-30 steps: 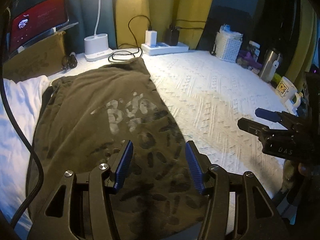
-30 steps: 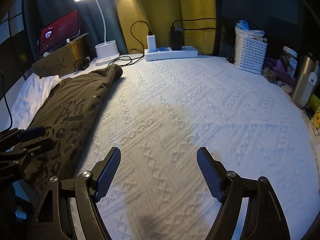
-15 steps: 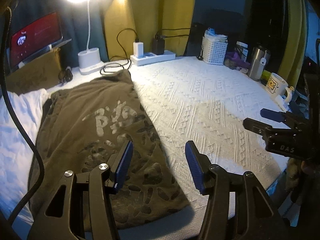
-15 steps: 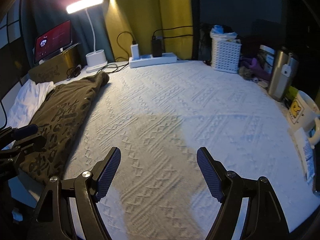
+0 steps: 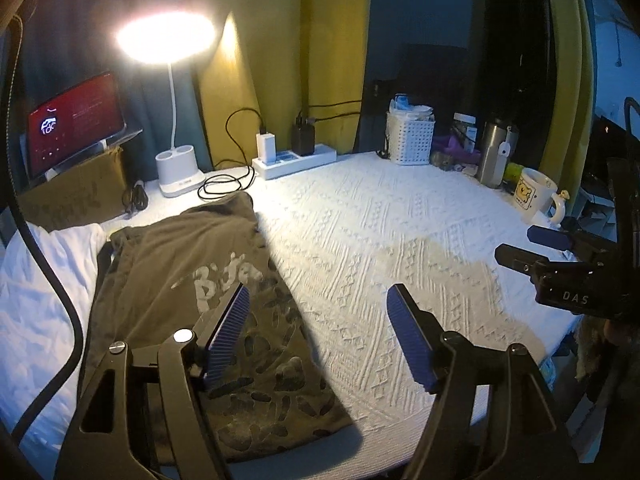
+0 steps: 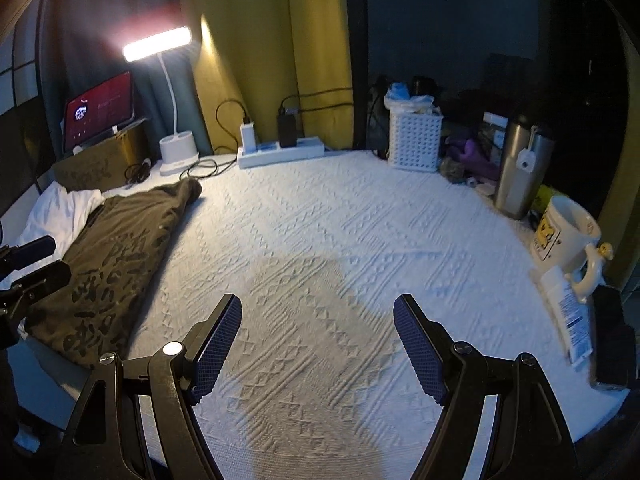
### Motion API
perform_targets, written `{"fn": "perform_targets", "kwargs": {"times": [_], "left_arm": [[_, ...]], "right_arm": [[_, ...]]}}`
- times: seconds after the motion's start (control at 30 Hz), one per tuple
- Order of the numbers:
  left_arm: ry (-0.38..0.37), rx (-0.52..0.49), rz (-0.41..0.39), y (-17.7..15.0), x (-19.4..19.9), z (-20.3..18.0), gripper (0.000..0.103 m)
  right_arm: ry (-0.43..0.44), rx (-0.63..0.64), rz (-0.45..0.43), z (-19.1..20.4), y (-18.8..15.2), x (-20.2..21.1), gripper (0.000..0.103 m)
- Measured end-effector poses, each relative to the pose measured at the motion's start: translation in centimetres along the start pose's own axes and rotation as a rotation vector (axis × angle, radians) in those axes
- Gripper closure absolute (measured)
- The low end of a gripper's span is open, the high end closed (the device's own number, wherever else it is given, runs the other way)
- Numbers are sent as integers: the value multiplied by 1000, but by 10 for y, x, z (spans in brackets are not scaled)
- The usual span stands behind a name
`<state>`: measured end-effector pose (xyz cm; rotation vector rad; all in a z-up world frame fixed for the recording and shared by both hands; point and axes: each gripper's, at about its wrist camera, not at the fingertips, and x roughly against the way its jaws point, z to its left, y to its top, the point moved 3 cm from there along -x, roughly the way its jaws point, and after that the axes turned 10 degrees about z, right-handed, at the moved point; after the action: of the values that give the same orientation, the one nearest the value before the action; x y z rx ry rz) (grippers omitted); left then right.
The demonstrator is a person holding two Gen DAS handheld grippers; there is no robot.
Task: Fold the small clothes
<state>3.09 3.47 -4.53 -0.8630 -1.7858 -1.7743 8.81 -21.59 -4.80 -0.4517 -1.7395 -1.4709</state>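
A dark olive shirt (image 5: 192,280) with pale lettering and a black spotted print lies folded lengthwise on the left side of the white textured table cover (image 5: 400,248). It also shows in the right wrist view (image 6: 120,248). A white garment (image 5: 44,280) lies to its left. My left gripper (image 5: 318,334) is open and empty, held above the shirt's near right edge. My right gripper (image 6: 318,350) is open and empty above the bare cover, to the right of the shirt. The right gripper also shows at the right edge of the left wrist view (image 5: 532,246).
At the back stand a lit desk lamp (image 5: 176,176), a tablet (image 5: 76,120) on a cardboard box, a power strip (image 5: 294,158) with cables and a white basket (image 5: 410,138). A steel tumbler (image 6: 520,168), a mug (image 6: 568,236) and a leaflet (image 6: 568,312) line the right edge.
Both grippers have pulled back and risen, so more of the table and its front edge shows. The shirt has not moved. Both grippers stay open.
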Motion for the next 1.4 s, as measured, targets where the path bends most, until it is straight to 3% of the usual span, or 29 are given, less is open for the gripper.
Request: {"fn": "perform_targets", "kwargs": {"times": [0.7,1.0,1.4], "left_arm": [[46,18,-189,31,69,9,30],[95,-47,-223,32,101,7,30],[116,-21,-305,35,136,19,29]], "right_arm": [[2,74,-181,24,38,82,23],[24,94,-251,45,47,115,22],[25,128,-327,68,56,152,19]]}}
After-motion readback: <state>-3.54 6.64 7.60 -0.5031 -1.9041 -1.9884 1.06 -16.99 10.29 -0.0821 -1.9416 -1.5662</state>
